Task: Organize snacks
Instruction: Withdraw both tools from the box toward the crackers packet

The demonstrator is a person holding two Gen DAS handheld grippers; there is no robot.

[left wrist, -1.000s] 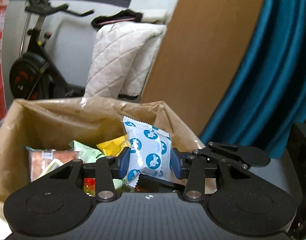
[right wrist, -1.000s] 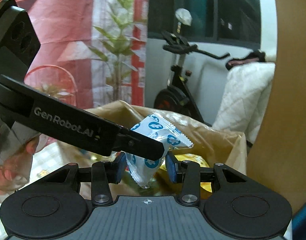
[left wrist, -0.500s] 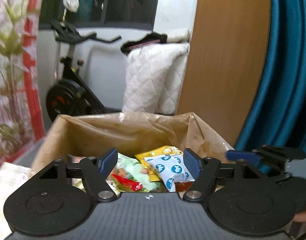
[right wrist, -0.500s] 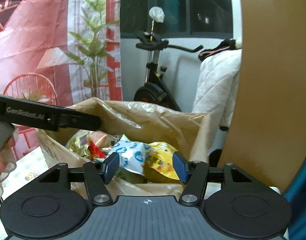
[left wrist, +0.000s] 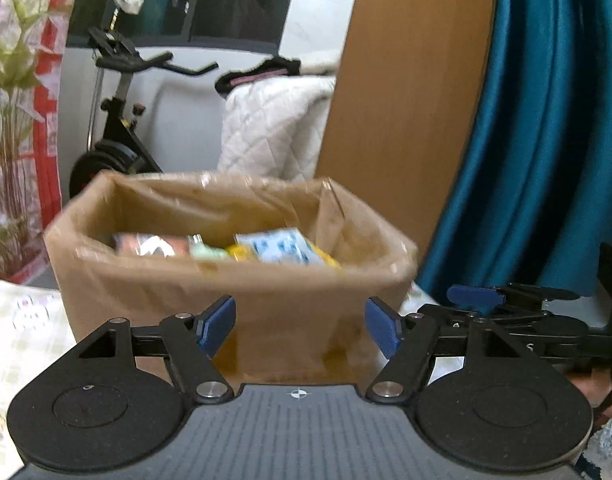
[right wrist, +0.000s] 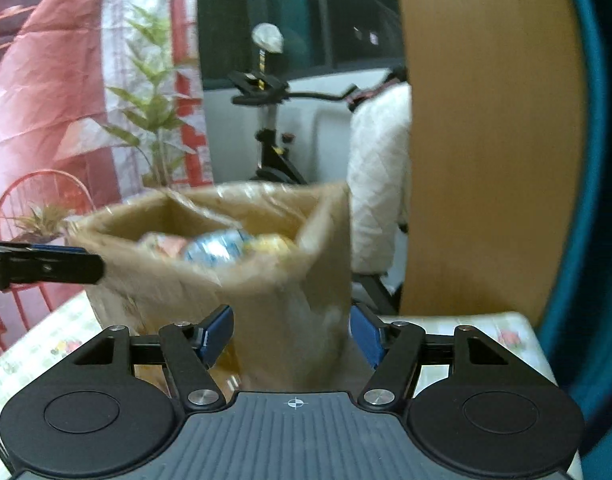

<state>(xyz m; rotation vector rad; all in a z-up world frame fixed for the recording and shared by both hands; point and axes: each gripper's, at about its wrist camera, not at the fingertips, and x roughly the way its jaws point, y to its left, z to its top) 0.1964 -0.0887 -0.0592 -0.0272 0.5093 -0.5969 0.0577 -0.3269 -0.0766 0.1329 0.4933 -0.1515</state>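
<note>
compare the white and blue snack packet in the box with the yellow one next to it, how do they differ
The white and blue packet is pale with a blue print; the yellow packet is plain yellow as far as the blur shows. The white and blue packet lies on top and mostly exposed, while the yellow packet is partly covered by it and peeks out at its edges. Both rest inside the brown box, and neither gripper holds either.

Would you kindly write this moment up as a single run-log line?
left gripper: open, empty, just opened | right gripper: open, empty, just opened | blue-and-white snack packet: lying in brown box | phase: post-release
</note>
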